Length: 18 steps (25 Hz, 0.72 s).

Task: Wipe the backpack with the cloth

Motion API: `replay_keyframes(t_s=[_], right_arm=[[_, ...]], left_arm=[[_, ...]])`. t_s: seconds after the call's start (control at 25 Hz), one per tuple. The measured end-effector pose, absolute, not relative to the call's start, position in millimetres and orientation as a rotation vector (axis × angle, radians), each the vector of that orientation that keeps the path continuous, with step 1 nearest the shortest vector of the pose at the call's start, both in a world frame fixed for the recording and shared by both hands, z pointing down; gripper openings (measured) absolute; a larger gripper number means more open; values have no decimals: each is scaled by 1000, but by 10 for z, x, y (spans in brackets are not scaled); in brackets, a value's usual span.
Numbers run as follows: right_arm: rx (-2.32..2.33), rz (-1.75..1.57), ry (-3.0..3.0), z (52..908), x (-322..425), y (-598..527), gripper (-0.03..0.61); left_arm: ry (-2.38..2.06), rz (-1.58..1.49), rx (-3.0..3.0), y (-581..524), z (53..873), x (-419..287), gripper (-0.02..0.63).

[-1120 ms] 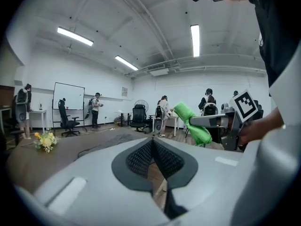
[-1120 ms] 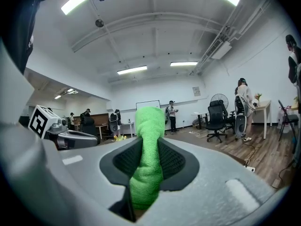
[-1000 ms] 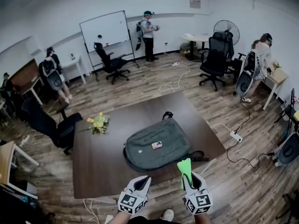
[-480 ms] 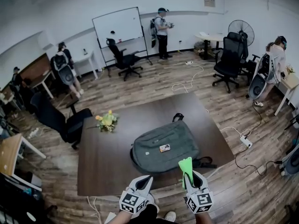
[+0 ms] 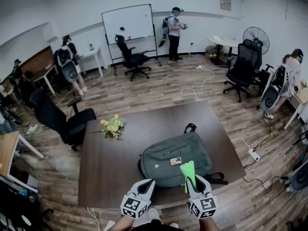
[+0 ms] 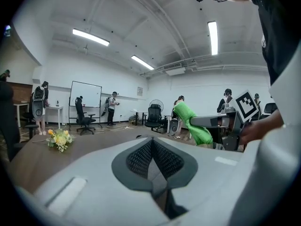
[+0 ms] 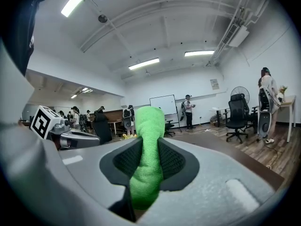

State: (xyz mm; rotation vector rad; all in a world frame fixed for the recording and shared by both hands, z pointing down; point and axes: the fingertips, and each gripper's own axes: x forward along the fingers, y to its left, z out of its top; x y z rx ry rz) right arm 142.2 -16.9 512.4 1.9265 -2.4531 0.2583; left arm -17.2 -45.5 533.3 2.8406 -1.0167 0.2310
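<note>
A grey-green backpack [image 5: 177,158] lies flat on the dark brown table [image 5: 106,172], with a small tag on its front. My right gripper [image 5: 192,179] is shut on a bright green cloth [image 5: 188,173] that sticks up from its jaws, just at the backpack's near edge. The same cloth [image 7: 148,149] fills the gap between the jaws in the right gripper view. My left gripper [image 5: 146,186] is shut with nothing in it, held near the table's front edge, left of the right one. In the left gripper view the cloth [image 6: 192,124] shows off to the right.
A bunch of yellow flowers [image 5: 113,125] lies on the table's left part. Black office chairs [image 5: 62,119] stand around, with a whiteboard [image 5: 129,25] at the back. Several people stand along the walls. A power strip and cables [image 5: 253,154] lie on the wooden floor to the right.
The view has shifted, so the table and backpack sit further right and lower in the frame. Both grippers keep their pose, the right one still holding the cloth.
</note>
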Motion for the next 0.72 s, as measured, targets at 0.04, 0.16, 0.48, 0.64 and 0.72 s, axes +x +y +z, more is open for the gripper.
replay_keyframes(t_s=[0.04, 0.16, 0.48, 0.64, 0.72], right_arm=[[1927, 258, -2450, 5111, 1407, -232, 100], [1918, 256, -2444, 5082, 1324, -430, 100], [1834, 219, -2461, 4994, 903, -956, 100], [1819, 205, -2439, 5048, 734, -1174, 100], [1817, 192, -2421, 5092, 679, -1248, 100]], left_arm=[[-1019, 226, 2837, -512, 5333, -201, 20], [-1032, 218, 2820, -707, 5342, -313, 20], [-1053, 192, 2782, -1118, 5421, -621, 20], [-1061, 189, 2779, -1266, 5475, -798, 20], [-1060, 205, 2798, -1319, 5505, -837, 20]])
